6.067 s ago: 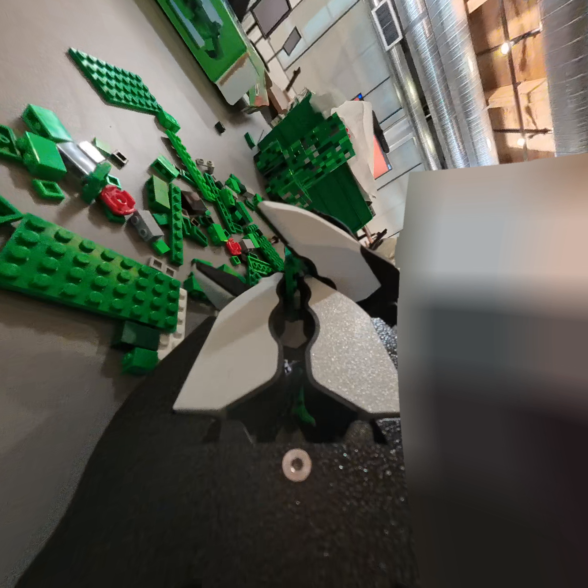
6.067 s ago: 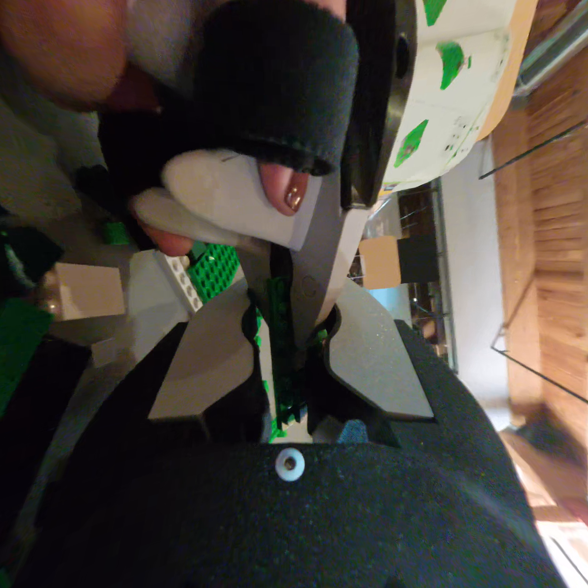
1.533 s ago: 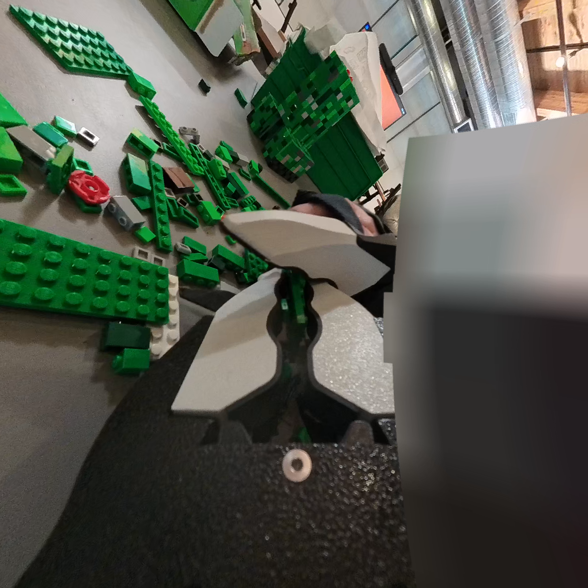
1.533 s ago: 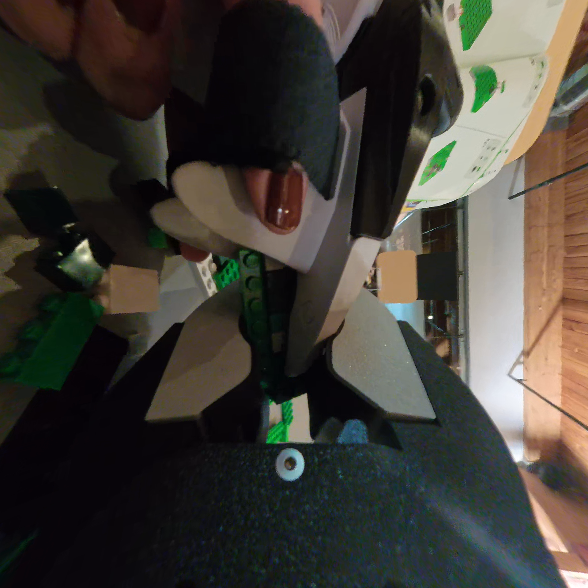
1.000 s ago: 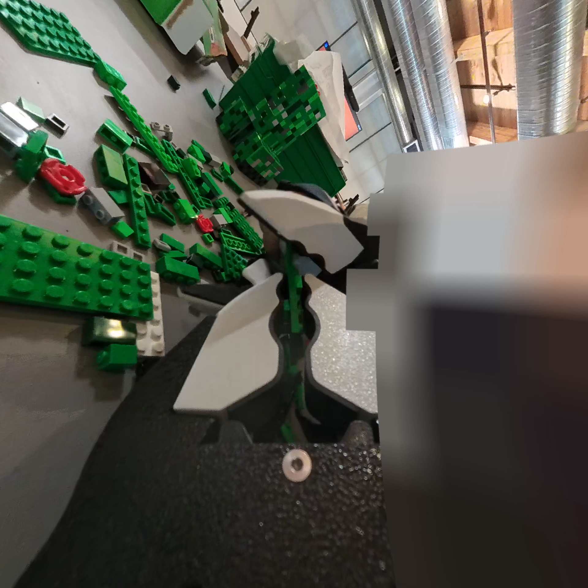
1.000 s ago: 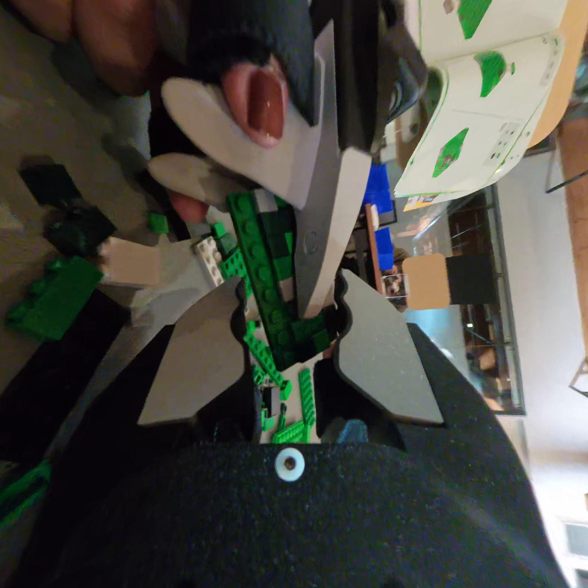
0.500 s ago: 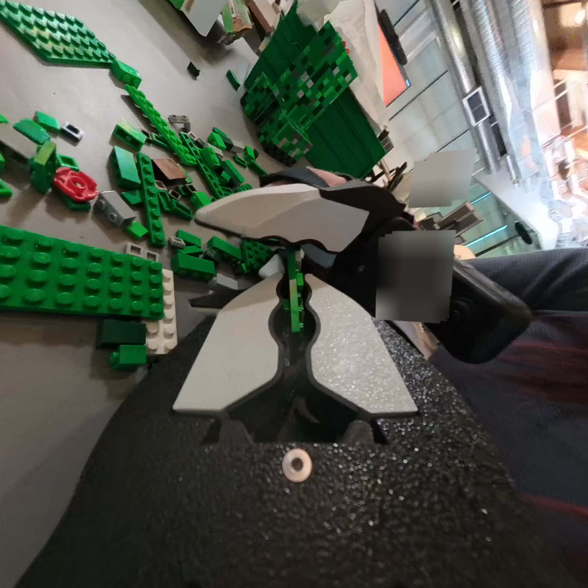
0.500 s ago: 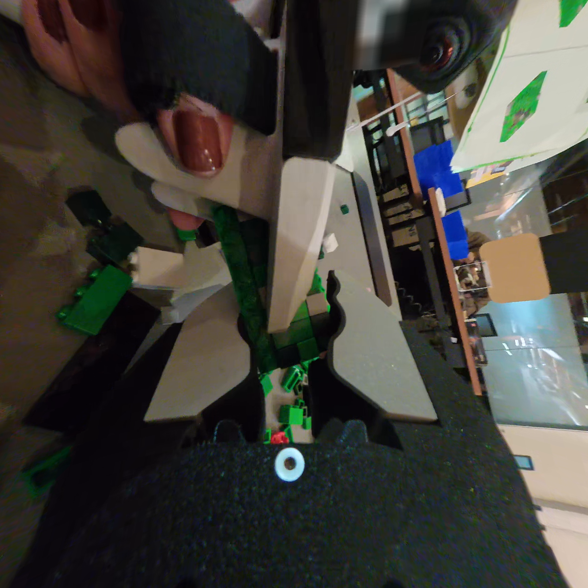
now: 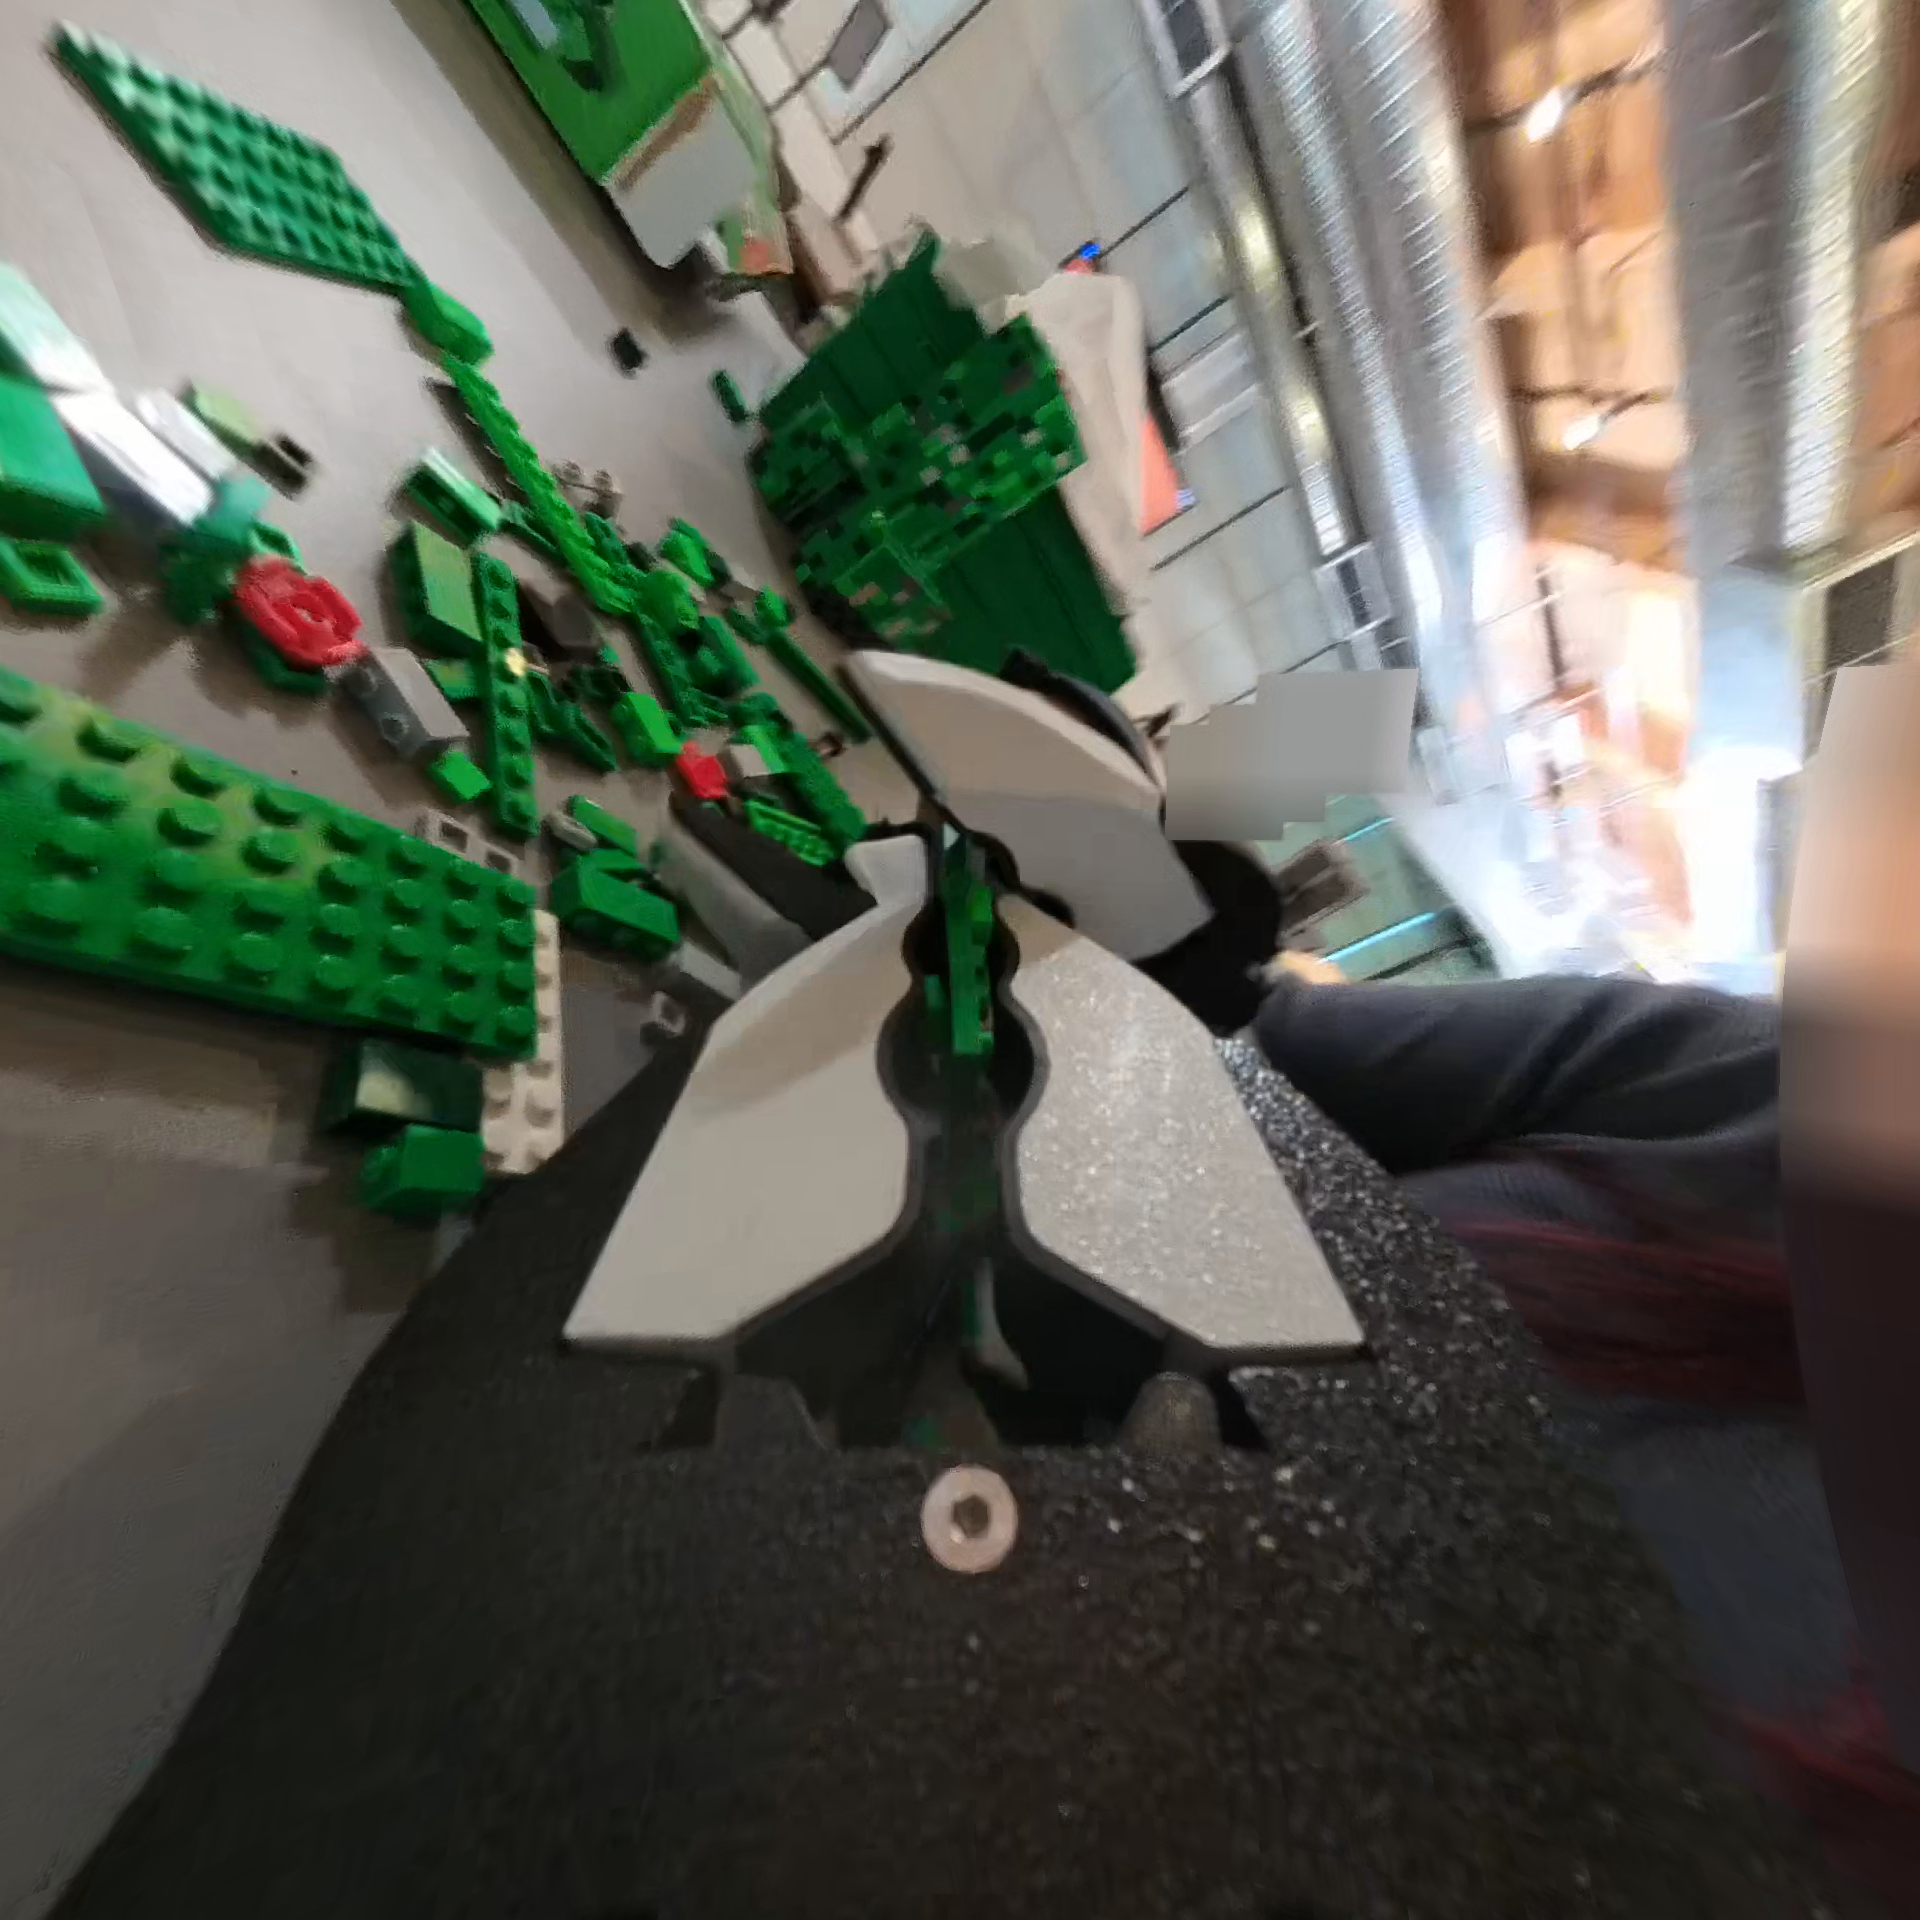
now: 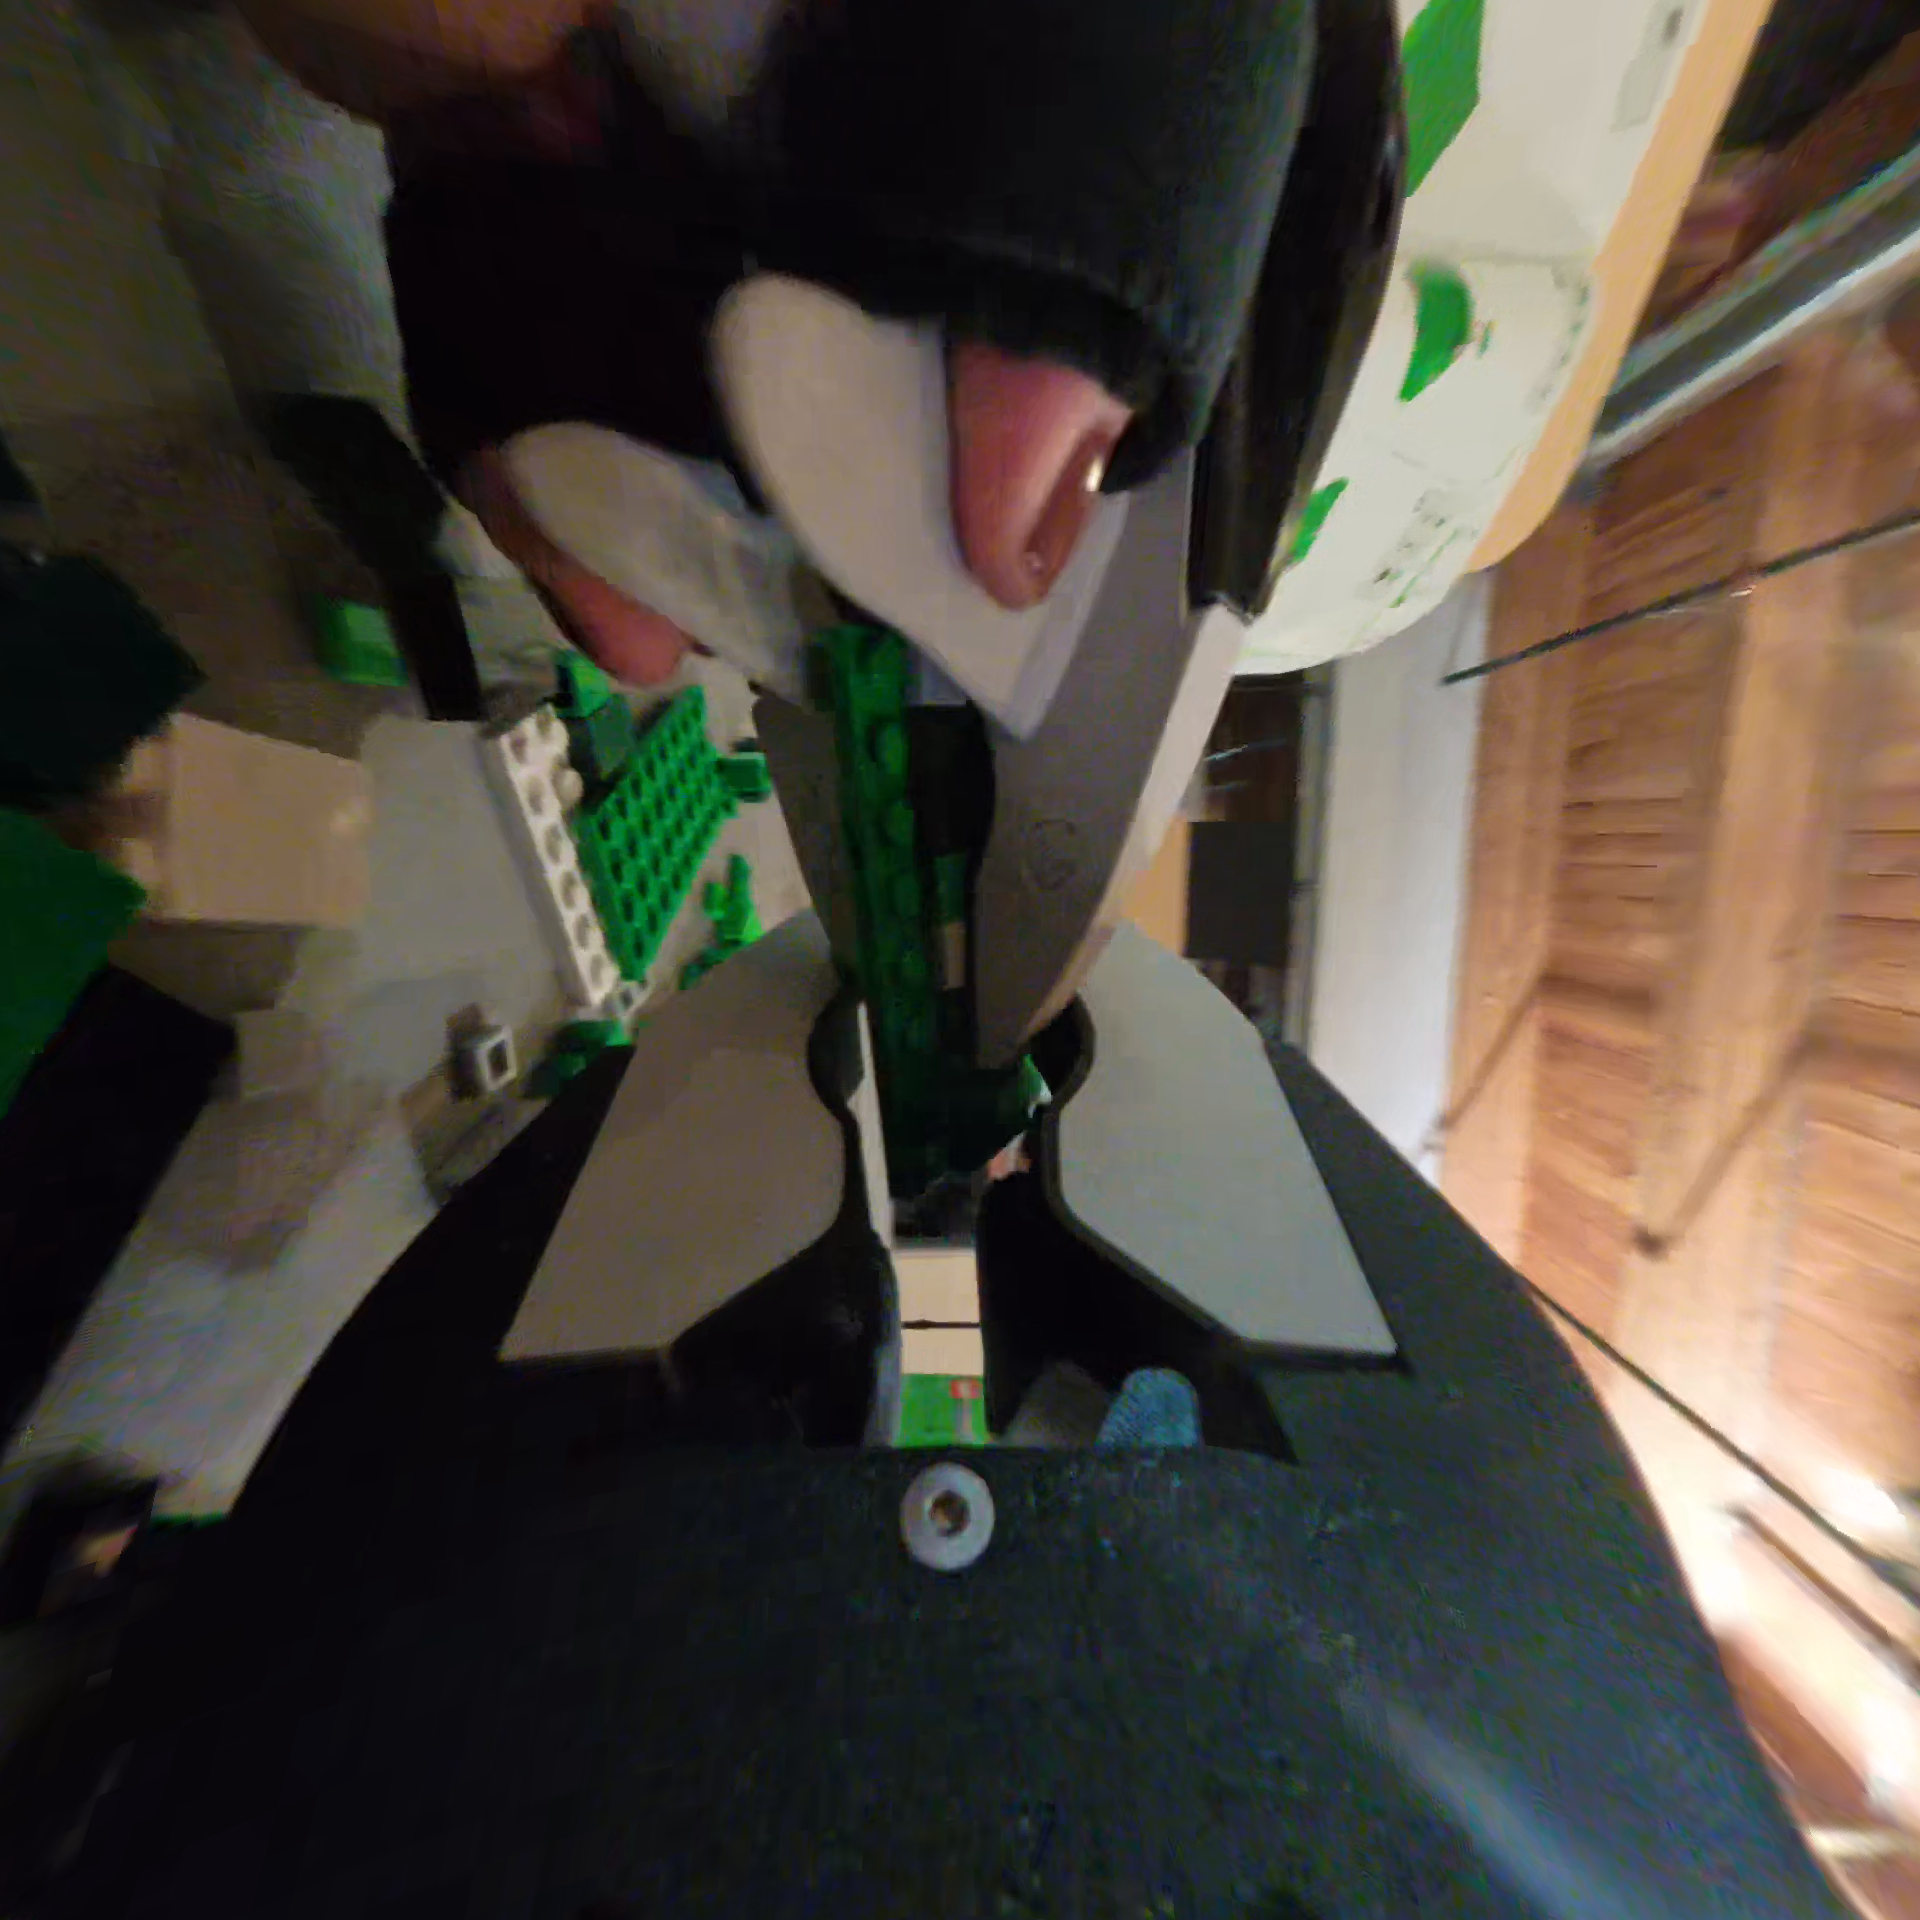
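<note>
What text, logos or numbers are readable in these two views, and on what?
Nothing is readable in either view.
Instruction booklet, right wrist view: small print, blurred.
Green box, low in the right wrist view: small red logo, too small to read.
Finger of the left gripper clamping the green brick strip: round embossed mark, unclear.
Green box lid, left wrist view: blurred, no legible print.

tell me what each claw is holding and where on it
Both grip one green brick strip: left claw shut on one end, right claw on the opposite end.
</note>
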Demonstrator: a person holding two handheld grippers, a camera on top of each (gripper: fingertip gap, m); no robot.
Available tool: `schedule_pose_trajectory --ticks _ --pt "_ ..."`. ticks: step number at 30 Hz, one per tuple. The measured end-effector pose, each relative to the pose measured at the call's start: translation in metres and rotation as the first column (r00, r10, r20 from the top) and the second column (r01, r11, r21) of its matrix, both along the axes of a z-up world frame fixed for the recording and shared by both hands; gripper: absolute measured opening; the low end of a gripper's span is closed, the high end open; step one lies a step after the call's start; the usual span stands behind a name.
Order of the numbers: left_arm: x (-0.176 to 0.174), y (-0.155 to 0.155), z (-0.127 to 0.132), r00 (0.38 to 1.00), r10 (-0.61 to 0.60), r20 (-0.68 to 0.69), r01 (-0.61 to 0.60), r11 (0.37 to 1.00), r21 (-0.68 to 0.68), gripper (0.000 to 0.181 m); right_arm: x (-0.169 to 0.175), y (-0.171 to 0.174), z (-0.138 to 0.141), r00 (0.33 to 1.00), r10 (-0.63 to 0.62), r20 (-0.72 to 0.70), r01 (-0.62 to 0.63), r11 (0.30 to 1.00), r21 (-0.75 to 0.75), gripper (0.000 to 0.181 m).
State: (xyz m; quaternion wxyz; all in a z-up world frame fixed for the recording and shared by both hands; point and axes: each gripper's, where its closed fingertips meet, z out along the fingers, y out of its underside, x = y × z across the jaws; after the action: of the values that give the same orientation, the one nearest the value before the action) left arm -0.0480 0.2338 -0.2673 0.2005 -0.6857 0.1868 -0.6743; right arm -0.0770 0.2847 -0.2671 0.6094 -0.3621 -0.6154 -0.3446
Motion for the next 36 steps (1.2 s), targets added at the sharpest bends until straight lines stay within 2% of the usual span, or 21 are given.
schedule_pose_trajectory --ticks 3,6,10,13,19,23,29,36 --pt "-0.002 0.003 0.001 1.0 0.006 0.023 -0.005 0.999 -0.034 0.006 -0.001 0.002 -0.004 0.999 0.013 -0.053 -0.016 0.998 -0.061 0.03" --pt "-0.001 0.005 -0.005 0.999 0.04 -0.029 -0.041 0.999 -0.006 0.006 -0.002 0.002 -0.011 0.996 0.015 -0.088 -0.026 0.991 -0.131 0.033" --pt "-0.002 0.008 -0.007 0.995 0.081 -0.065 -0.078 0.996 0.048 0.006 0.003 0.004 -0.015 0.971 -0.017 -0.239 -0.069 0.935 -0.347 0.05" --pt "-0.001 0.006 -0.008 0.995 0.07 -0.071 -0.066 0.996 0.054 0.006 0.008 0.005 -0.024 0.968 -0.037 -0.247 -0.077 0.896 -0.437 0.054" --pt "0.005 0.001 -0.016 0.988 0.05 -0.146 -0.037 0.995 0.093 0.006 0.007 0.0 -0.033 0.978 -0.014 -0.207 -0.087 0.878 -0.471 0.039" --pt "0.005 -0.006 -0.012 0.995 -0.011 -0.102 0.019 0.997 0.07 0.023 0.006 -0.001 -0.033 0.971 -0.016 -0.24 -0.11 0.858 -0.502 0.038" --pt "0.002 -0.006 -0.018 0.986 -0.008 -0.166 0.024 0.995 0.095 0.007 0.003 -0.005 -0.033 0.976 0.018 -0.218 -0.124 0.866 -0.484 0.04" --pt "0.006 -0.01 -0.026 0.971 -0.019 -0.239 0.05 0.991 0.121 0.007 -0.003 -0.013 -0.039 0.983 0.063 -0.174 -0.143 0.855 -0.498 0.046"
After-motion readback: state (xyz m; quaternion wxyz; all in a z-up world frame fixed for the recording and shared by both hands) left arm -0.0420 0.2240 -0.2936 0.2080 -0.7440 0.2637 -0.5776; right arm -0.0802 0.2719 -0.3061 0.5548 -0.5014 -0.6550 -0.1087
